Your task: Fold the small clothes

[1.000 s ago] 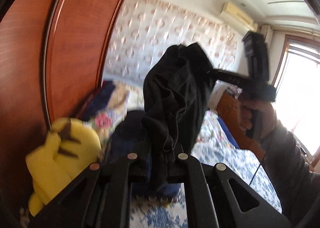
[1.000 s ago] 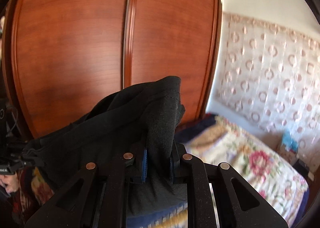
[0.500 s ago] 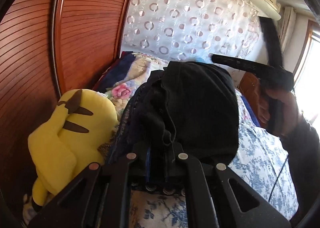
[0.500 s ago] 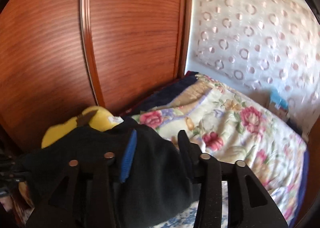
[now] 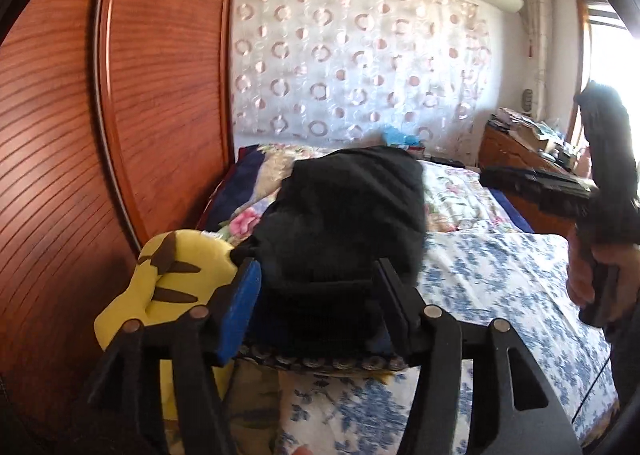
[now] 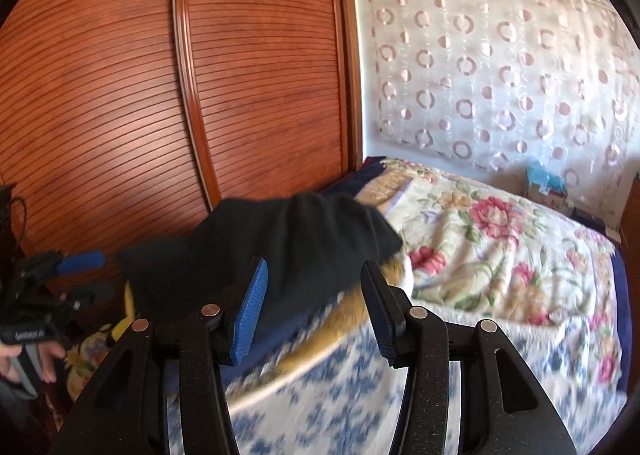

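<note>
A black garment lies bunched on top of a pile of clothes at the left side of the bed. It also shows in the right wrist view. My left gripper is open, its jaws spread on either side of the garment's near edge, holding nothing. My right gripper is open too, just behind the garment, and it shows at the right of the left wrist view.
A yellow plush toy sits left of the pile against the wooden wardrobe doors. The bed has a blue-flowered sheet and a rose-patterned quilt. A wooden cabinet stands at the far right.
Both grippers carried the black garment down onto the pile and opened; the right let go first, then the left. The garment now rests free and the right gripper has drawn back.
</note>
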Tool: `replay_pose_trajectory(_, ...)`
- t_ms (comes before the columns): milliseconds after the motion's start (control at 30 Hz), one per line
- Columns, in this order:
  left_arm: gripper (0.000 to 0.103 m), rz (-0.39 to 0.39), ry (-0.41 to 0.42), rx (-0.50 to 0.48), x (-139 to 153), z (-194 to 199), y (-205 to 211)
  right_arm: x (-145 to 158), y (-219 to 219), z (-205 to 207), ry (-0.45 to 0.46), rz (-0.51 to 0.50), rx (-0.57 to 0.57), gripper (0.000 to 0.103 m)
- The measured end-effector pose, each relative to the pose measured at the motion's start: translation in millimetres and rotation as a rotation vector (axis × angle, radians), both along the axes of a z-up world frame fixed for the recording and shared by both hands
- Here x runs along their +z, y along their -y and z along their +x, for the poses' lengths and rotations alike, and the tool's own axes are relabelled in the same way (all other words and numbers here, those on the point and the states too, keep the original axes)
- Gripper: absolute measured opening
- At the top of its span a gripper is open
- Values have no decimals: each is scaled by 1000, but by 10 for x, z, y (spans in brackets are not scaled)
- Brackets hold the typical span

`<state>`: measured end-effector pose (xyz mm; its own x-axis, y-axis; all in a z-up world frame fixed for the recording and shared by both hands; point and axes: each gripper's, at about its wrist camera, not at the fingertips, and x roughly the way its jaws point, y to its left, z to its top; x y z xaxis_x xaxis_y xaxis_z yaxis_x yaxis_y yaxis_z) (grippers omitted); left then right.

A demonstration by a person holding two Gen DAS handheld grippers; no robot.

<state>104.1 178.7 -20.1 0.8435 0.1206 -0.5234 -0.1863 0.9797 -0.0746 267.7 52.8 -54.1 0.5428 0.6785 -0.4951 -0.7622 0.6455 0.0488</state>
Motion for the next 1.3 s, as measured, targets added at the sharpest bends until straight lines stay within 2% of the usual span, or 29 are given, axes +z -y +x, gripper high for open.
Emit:
replay_pose_trajectory(233, 57, 1, 36, -67, 157, -171, 434, 39, 684, -603, 14, 43, -89, 51)
replay_pose_trajectory(467, 57, 20, 46, -111, 243, -234, 830, 164, 1250, -1087, 64, 65, -207, 71)
replay_pose_trajectory(600, 57, 33, 46, -131, 271, -230, 1040, 188, 1513, -1294, 75, 67, -280, 78)
replay_pose_trajectory(967, 58, 39, 84, -202, 454, -376, 1666, 226, 2048, -1756, 109, 90, -421, 81)
replay_pose_trajectory(1300, 58, 74, 131, -213, 790, -549, 1882, 397, 2375, -2077, 178, 125, -520, 81)
